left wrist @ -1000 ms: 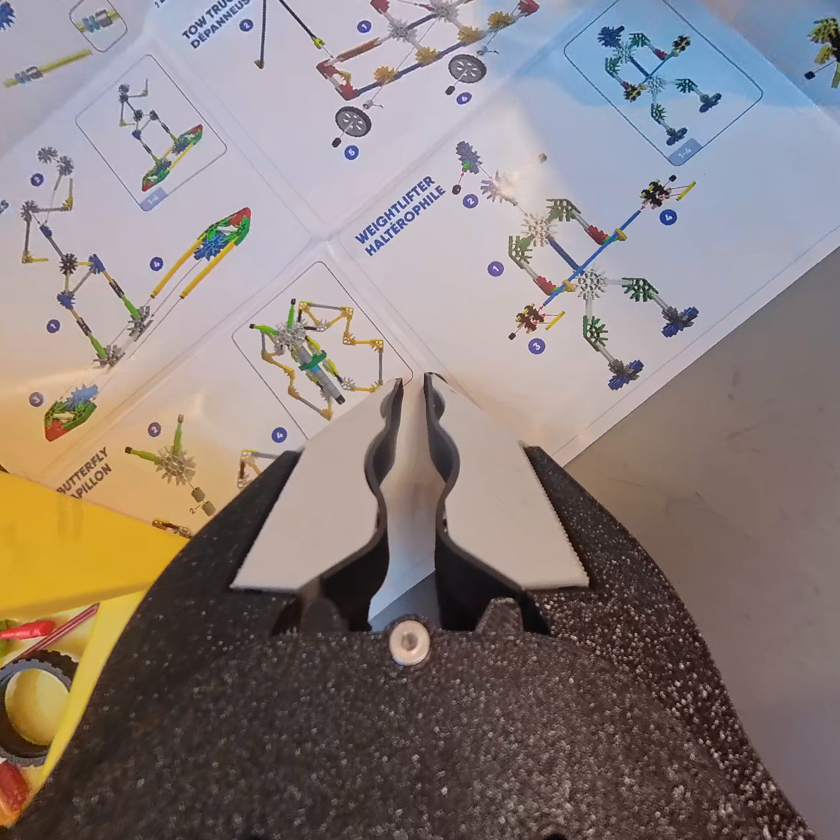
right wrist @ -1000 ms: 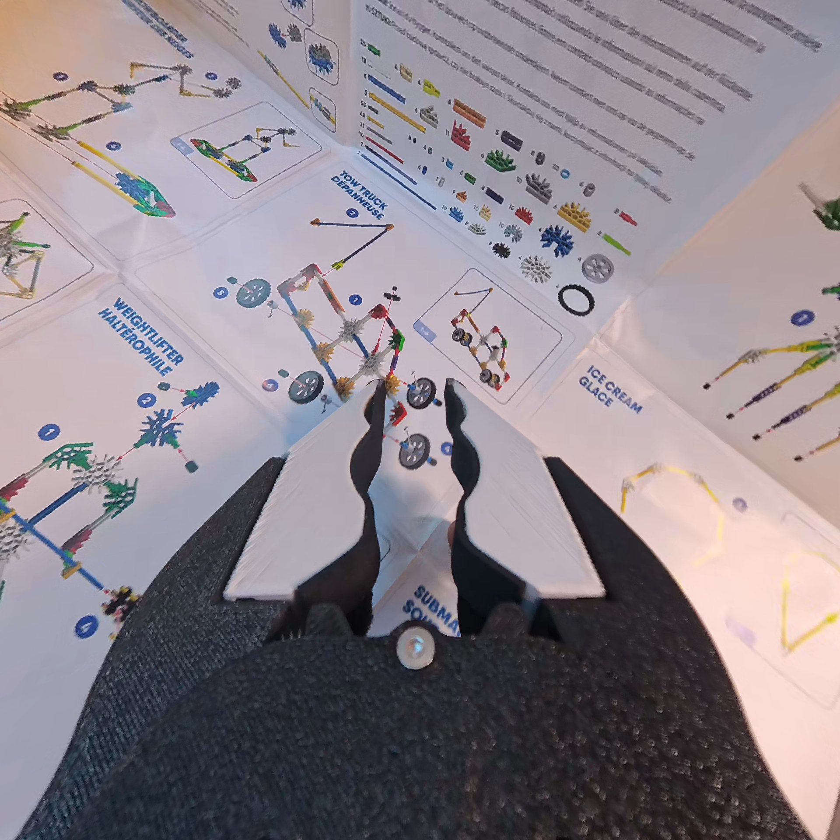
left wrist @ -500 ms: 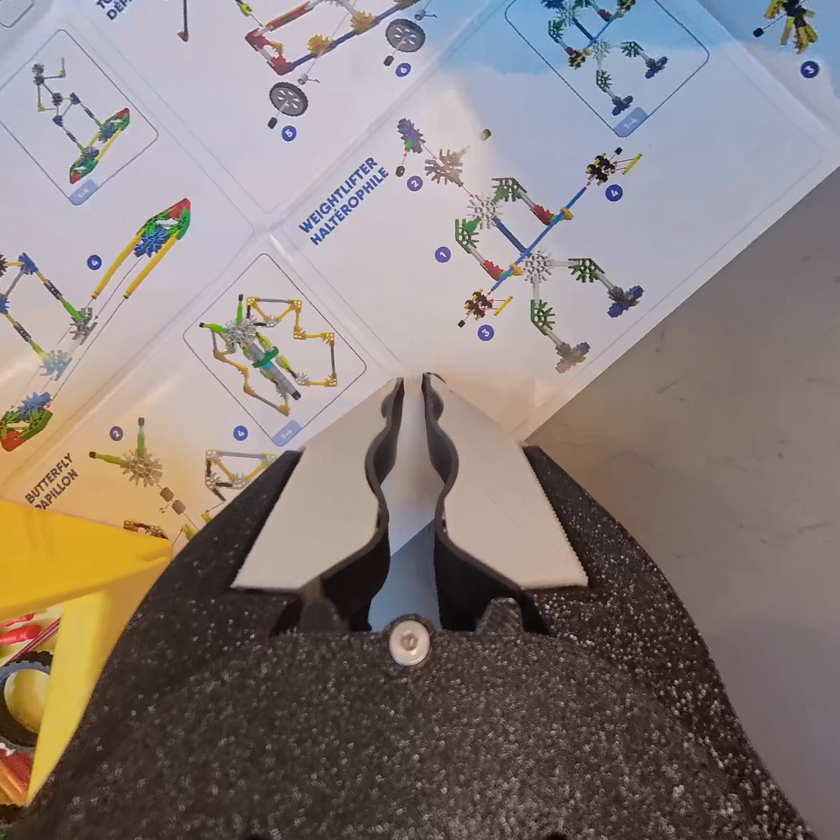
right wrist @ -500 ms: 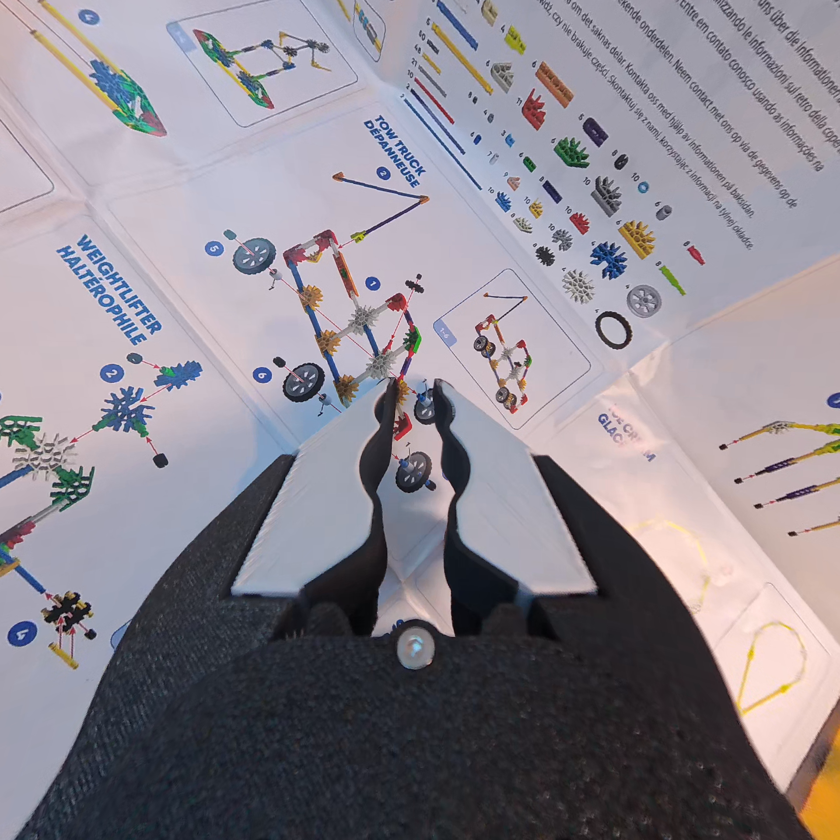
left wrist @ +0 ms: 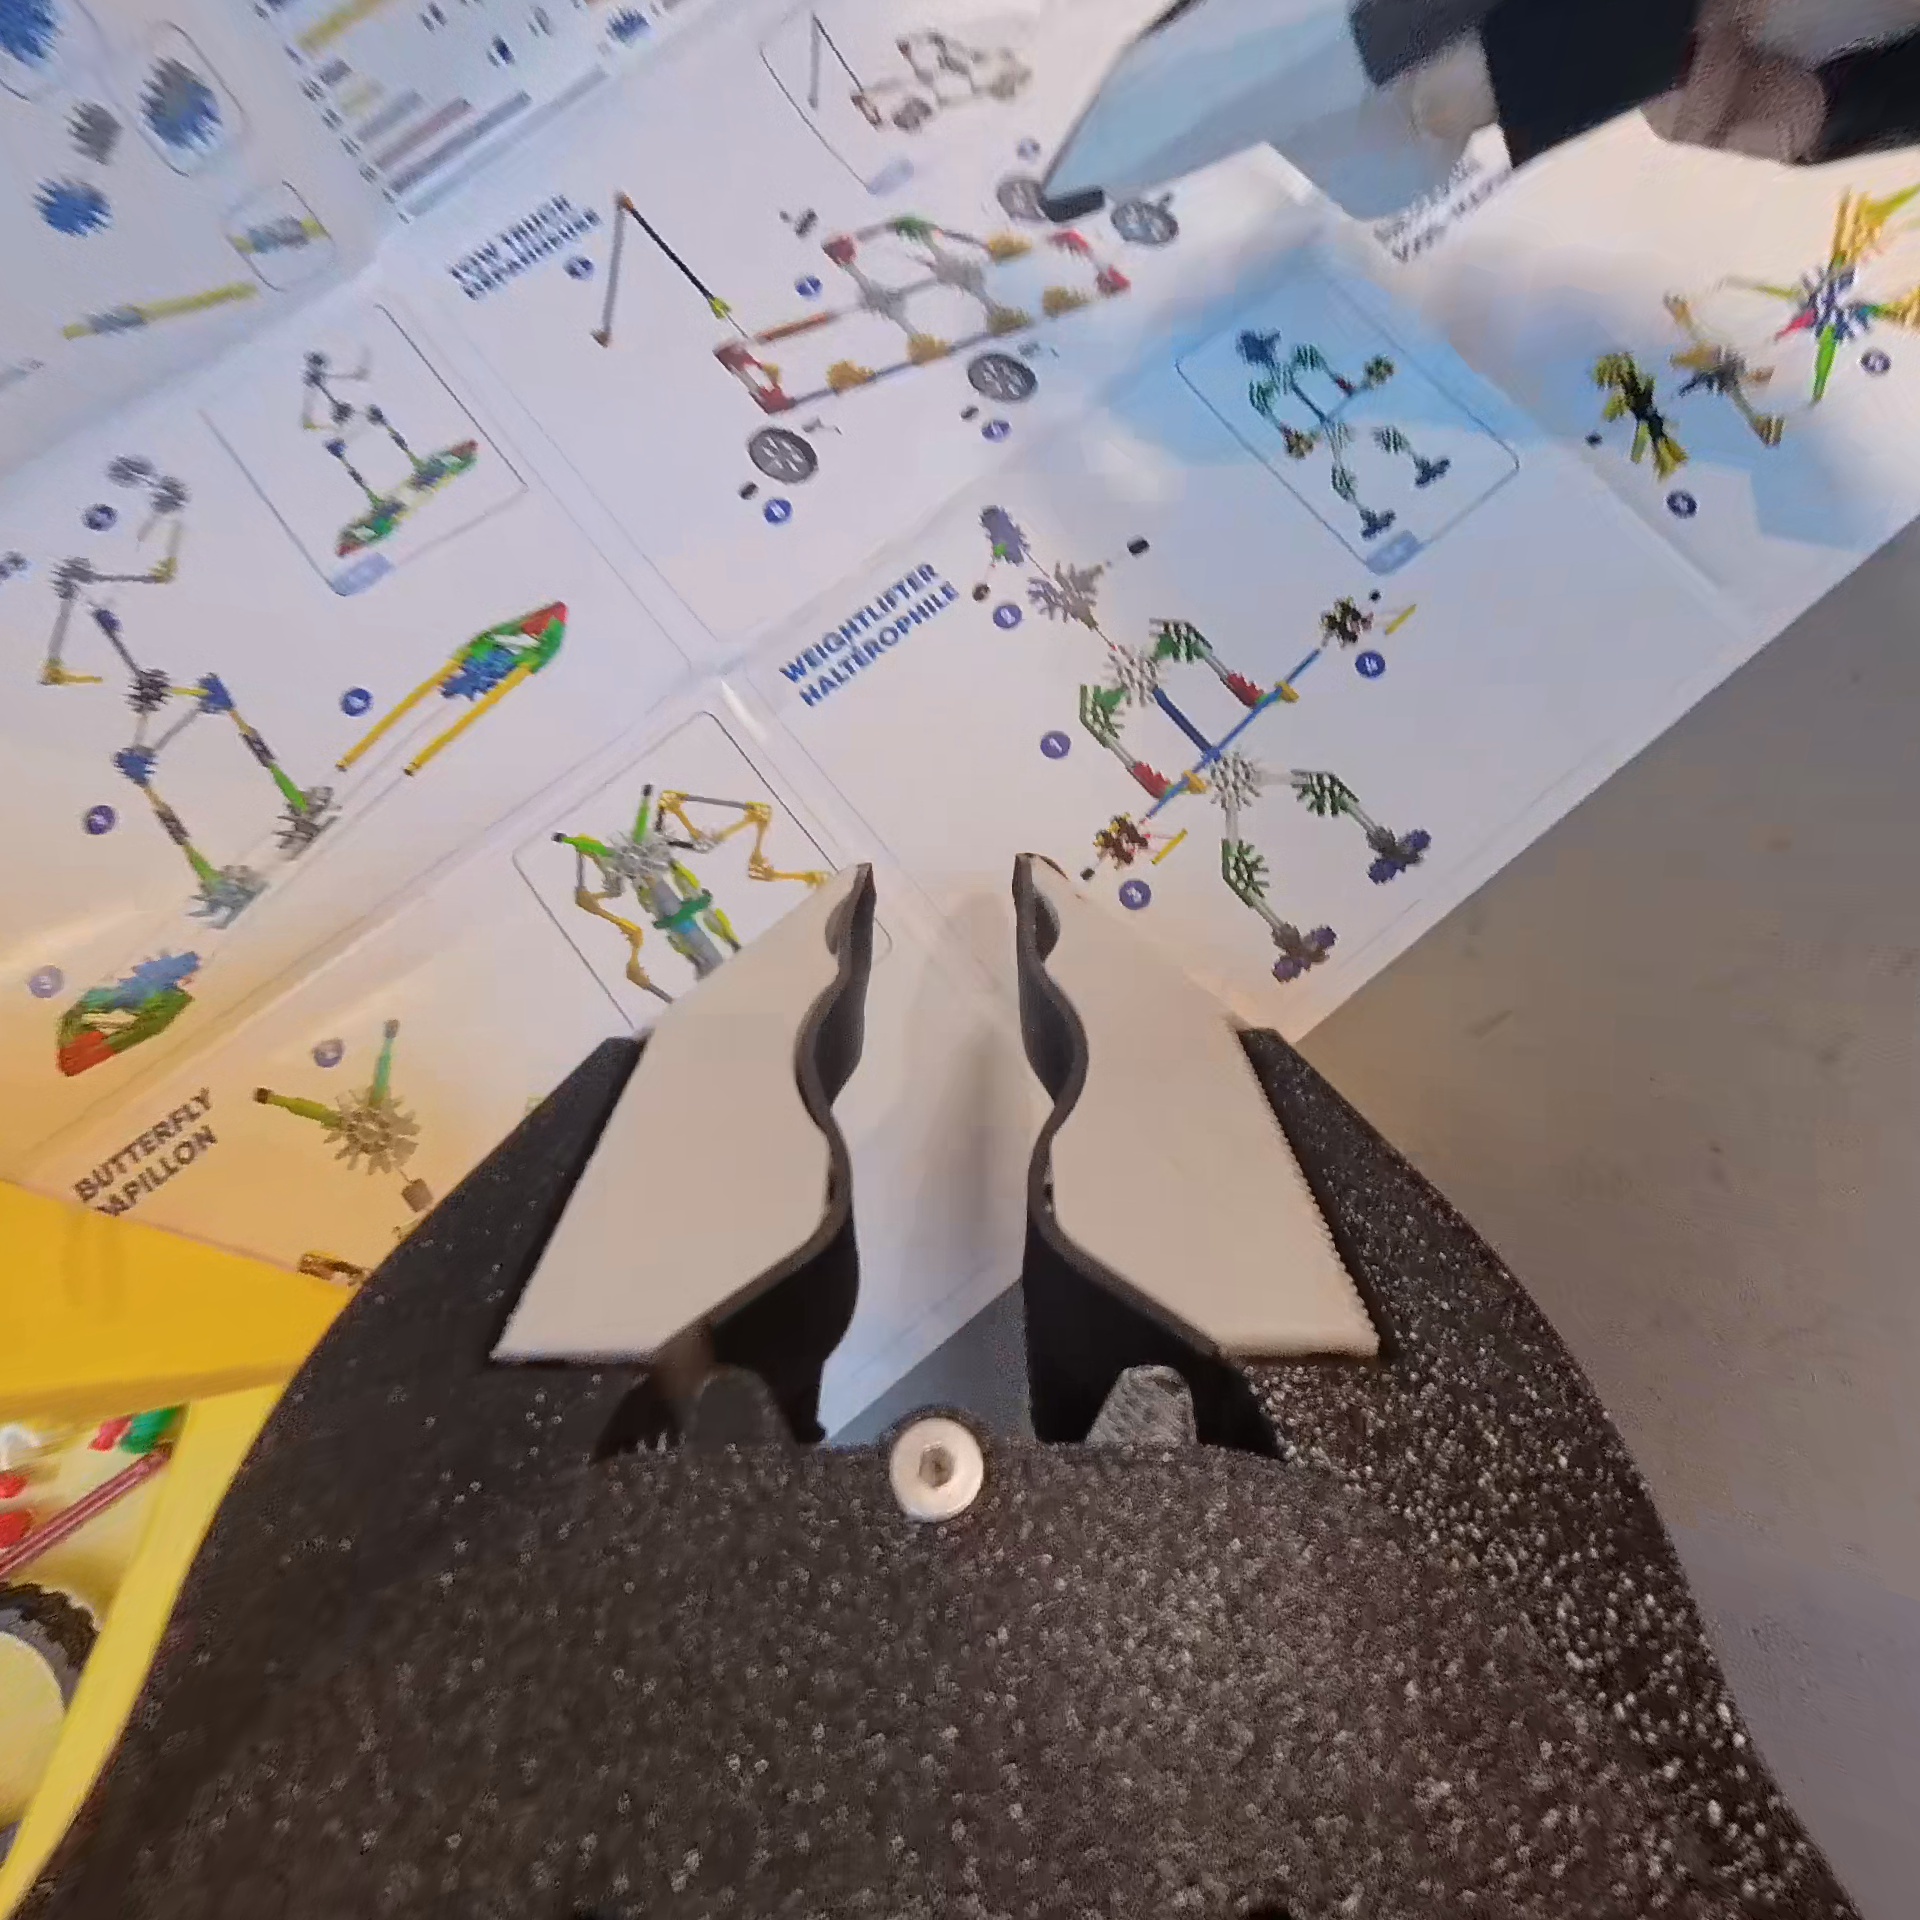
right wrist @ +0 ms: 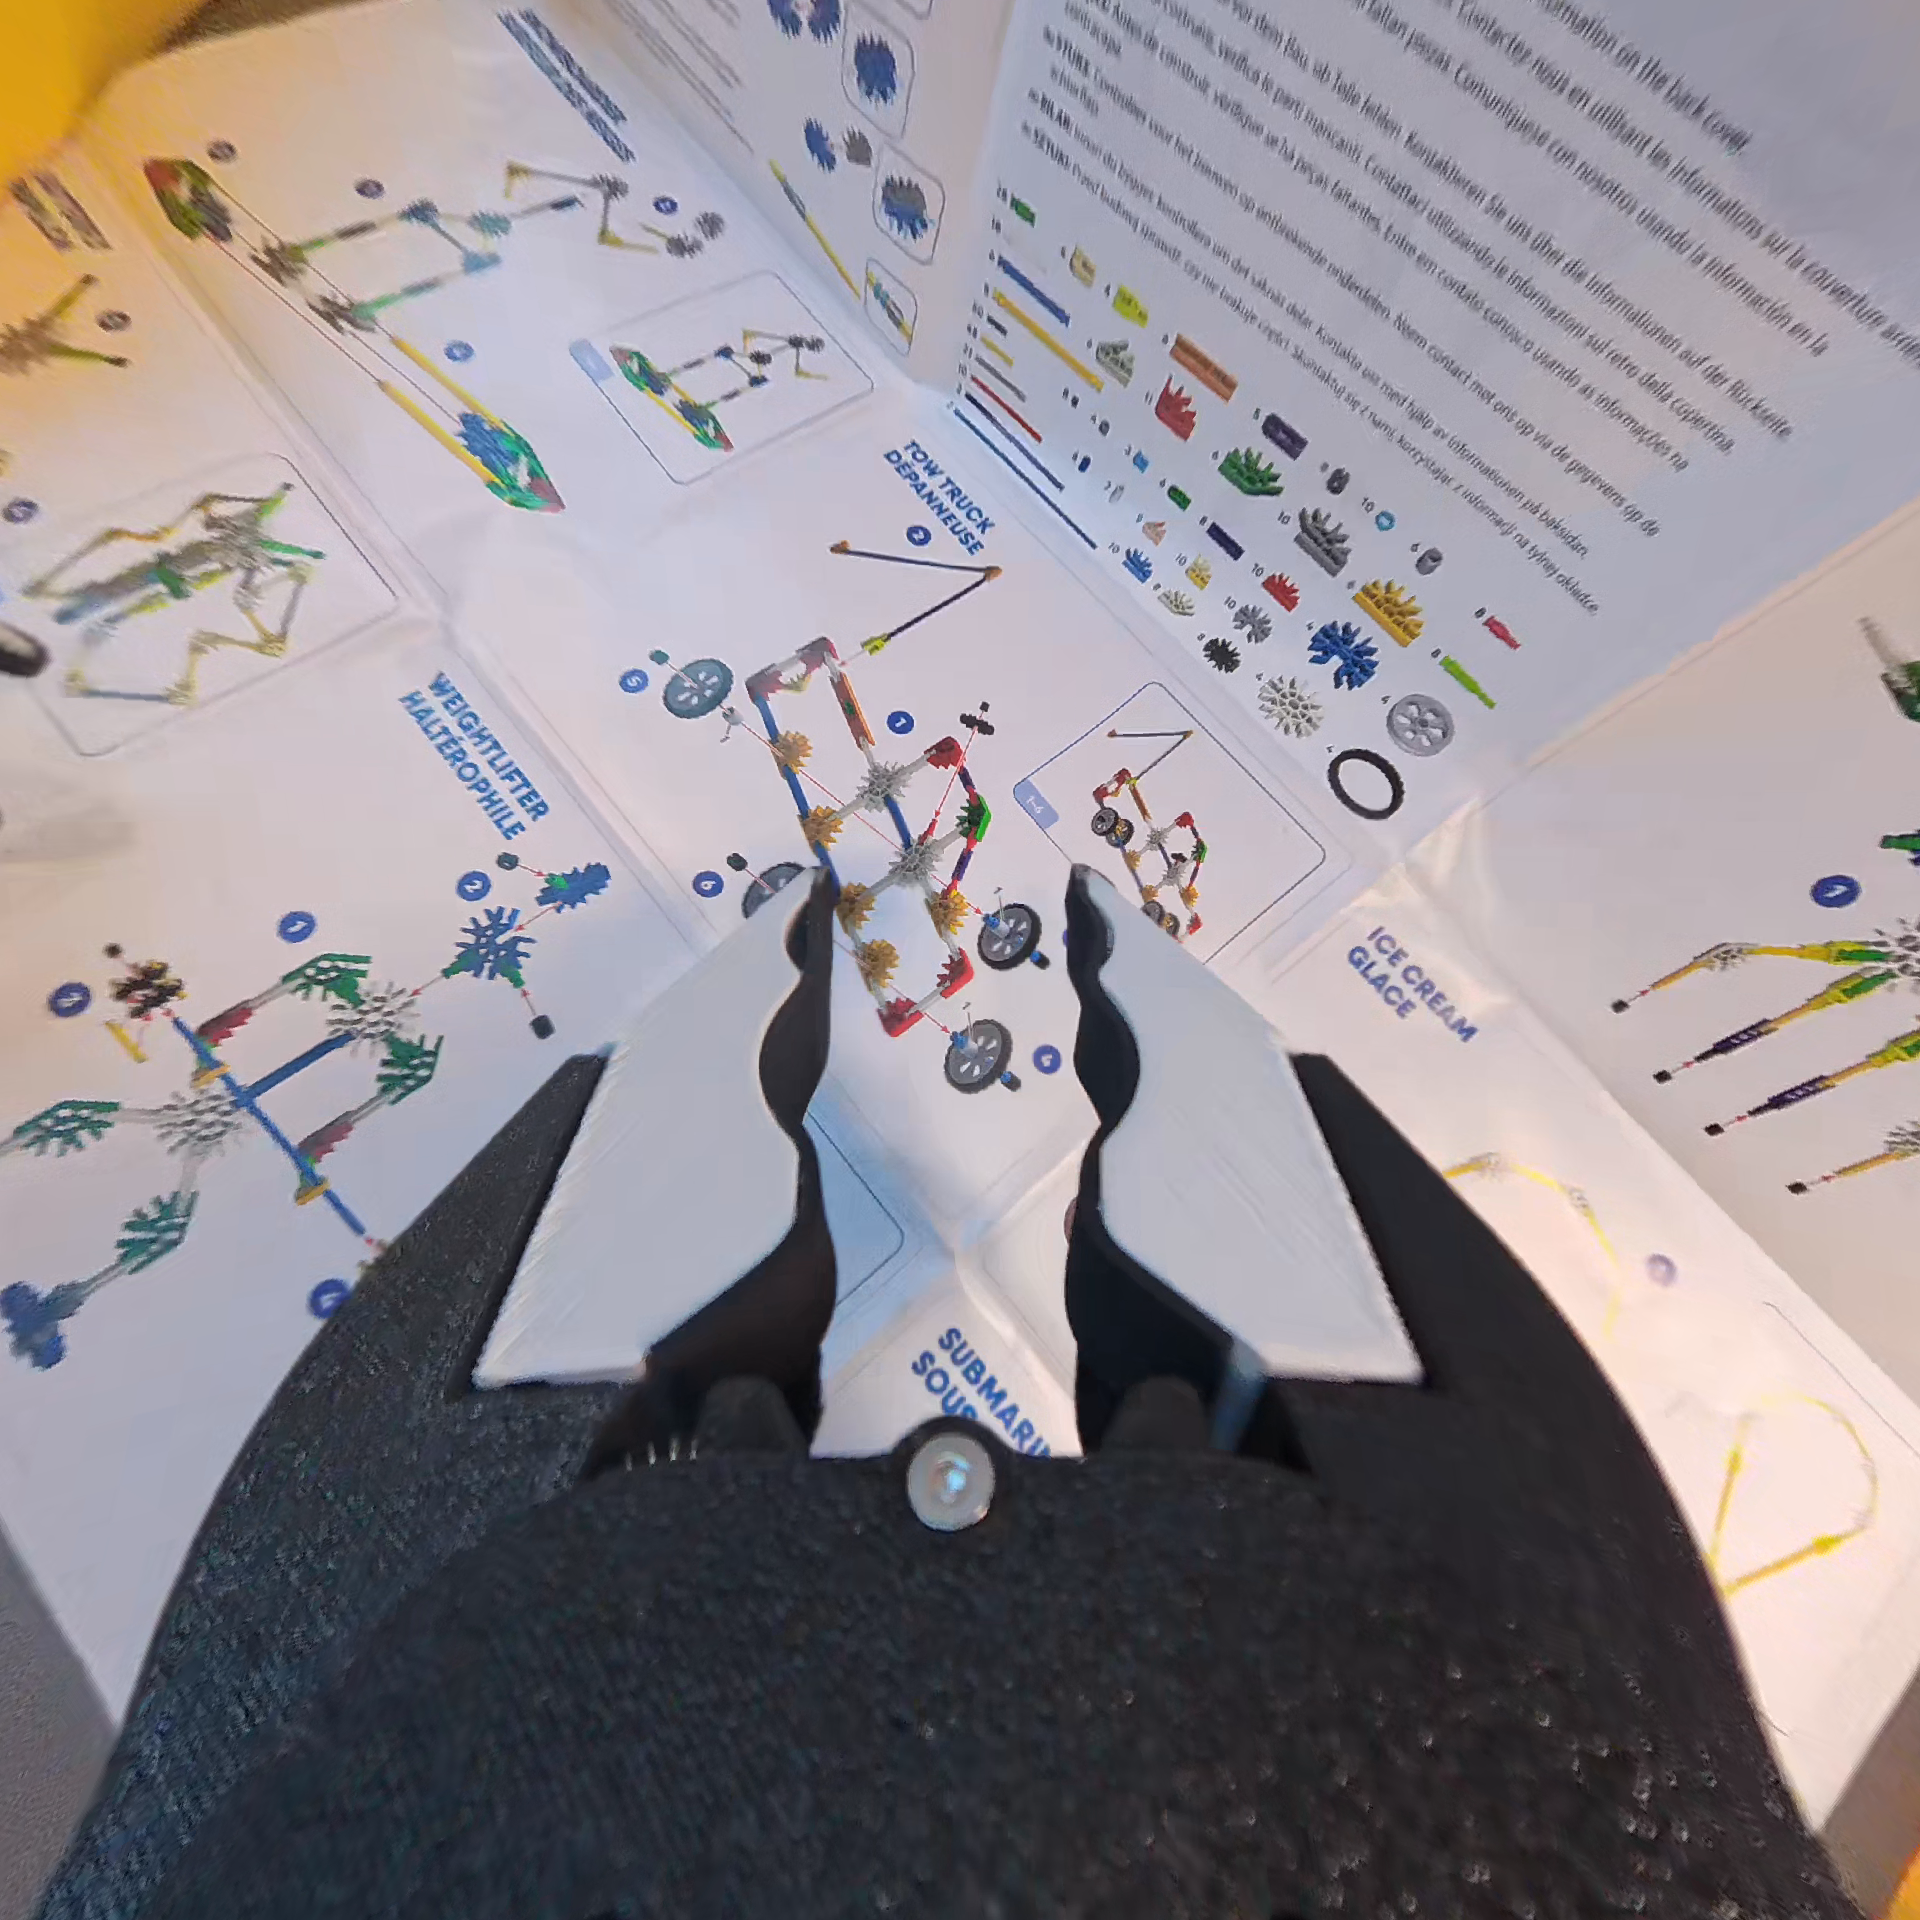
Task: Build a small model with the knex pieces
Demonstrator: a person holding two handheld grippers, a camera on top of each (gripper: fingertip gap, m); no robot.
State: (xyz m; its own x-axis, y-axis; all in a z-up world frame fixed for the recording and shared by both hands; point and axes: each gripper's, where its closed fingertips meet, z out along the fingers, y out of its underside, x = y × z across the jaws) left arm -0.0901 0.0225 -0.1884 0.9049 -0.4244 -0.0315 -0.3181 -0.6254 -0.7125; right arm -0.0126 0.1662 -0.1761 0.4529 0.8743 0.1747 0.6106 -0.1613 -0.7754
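Under my two grippers lies a big paper sheet (left wrist: 644, 582) with pictures of toy models, folded out flat on a grey table (left wrist: 1662, 1039). My left gripper (left wrist: 940, 883) hangs over the near edge of the sheet, its fingers apart, holding nothing. To its left sits a yellow box (left wrist: 125, 1340) with small toy parts inside. My right gripper (right wrist: 945, 883) hangs farther in, over a wheeled model picture, fingers apart and empty too.
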